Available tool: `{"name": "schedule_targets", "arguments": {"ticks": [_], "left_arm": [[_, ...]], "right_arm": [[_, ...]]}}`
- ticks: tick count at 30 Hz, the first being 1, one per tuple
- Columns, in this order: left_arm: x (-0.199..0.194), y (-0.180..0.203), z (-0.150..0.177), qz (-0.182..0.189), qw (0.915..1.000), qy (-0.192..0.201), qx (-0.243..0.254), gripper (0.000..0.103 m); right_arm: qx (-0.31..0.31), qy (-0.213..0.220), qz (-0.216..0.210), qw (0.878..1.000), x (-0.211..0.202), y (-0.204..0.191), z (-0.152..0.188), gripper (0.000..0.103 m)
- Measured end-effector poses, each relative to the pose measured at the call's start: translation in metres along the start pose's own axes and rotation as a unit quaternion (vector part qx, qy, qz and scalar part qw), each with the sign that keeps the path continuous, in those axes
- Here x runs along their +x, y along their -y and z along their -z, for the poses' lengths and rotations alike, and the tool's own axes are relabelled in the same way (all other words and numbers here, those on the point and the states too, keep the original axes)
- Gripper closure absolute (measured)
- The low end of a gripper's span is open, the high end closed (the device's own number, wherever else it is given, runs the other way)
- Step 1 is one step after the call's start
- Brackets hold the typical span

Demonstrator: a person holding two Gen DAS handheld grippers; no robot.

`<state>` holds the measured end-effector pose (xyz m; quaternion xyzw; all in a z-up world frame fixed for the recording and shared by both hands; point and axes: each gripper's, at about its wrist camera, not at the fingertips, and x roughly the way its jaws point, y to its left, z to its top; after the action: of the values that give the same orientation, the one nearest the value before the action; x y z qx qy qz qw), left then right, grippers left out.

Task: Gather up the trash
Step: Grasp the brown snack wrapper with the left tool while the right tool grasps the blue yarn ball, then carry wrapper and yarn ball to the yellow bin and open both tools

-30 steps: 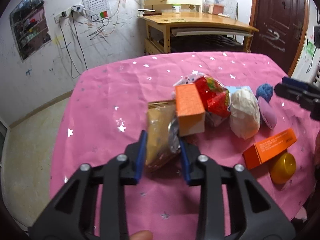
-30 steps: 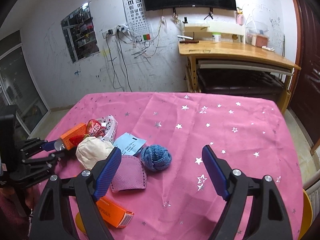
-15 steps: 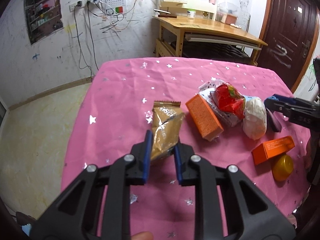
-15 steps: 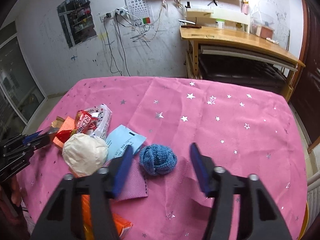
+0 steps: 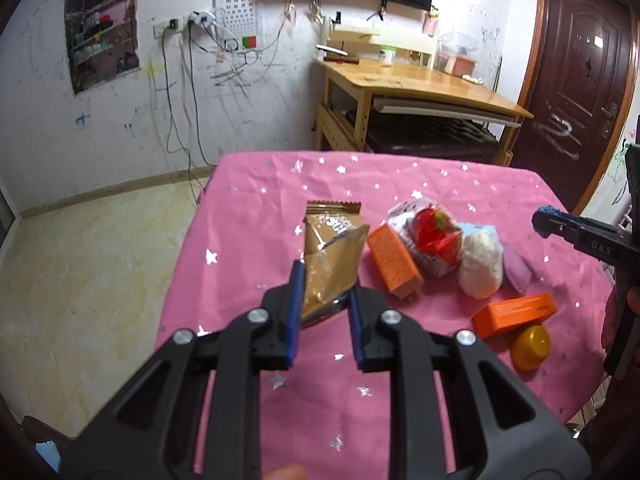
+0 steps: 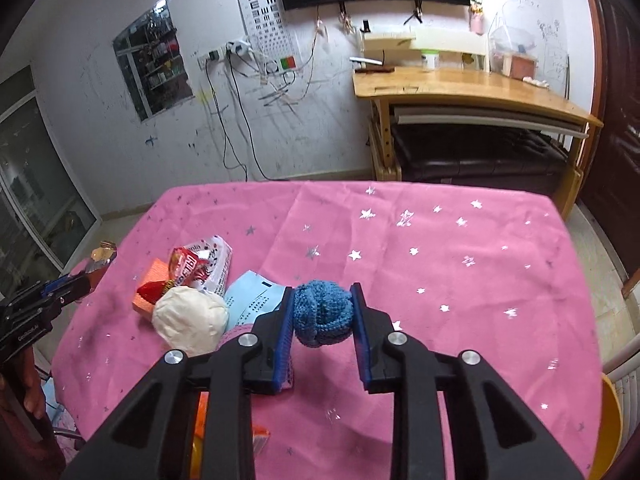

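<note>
Right wrist: pink starred tablecloth (image 6: 460, 272), seemingly creased.

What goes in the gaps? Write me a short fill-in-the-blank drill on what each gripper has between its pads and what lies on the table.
1. The left gripper is shut on a ____ snack wrapper.
2. The right gripper is closing on a knitted ball coloured ____.
3. The tablecloth is pink with silver ____.
4. Beside the white paper wad stands an ____ box.

Missing words: gold; blue; stars; orange

Pink silver-starred tablecloth (image 6: 460, 280), gold wrapper (image 5: 328, 264), blue knitted ball (image 6: 323, 312), orange boxes (image 5: 394, 260).
</note>
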<state>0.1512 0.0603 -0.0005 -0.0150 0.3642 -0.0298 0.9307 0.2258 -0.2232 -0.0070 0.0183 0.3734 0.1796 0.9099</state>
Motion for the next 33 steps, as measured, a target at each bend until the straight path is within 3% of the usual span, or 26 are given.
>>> {"name": "schedule_targets", "arguments": {"ticks": [11,22,33], "left_arm": [[-0.029,0.045,-0.009,0.017,0.9993,0.023,0.023,0.084],[-0.031,0.142,-0.02,0.085,0.9932,0.026,0.075,0.084],[-0.028,0.247,-0.025,0.145,0.9797,0.018,0.138,0.084]], "right_arm": [[0.027,0.04,0.015,0.999,-0.055,0.035,0.019,0.082],[0.088,0.079,0.059,0.991,-0.121,0.11,0.058,0.082],[0.149,0.106,0.106,0.977,-0.166,0.179,0.102,0.082]]}}
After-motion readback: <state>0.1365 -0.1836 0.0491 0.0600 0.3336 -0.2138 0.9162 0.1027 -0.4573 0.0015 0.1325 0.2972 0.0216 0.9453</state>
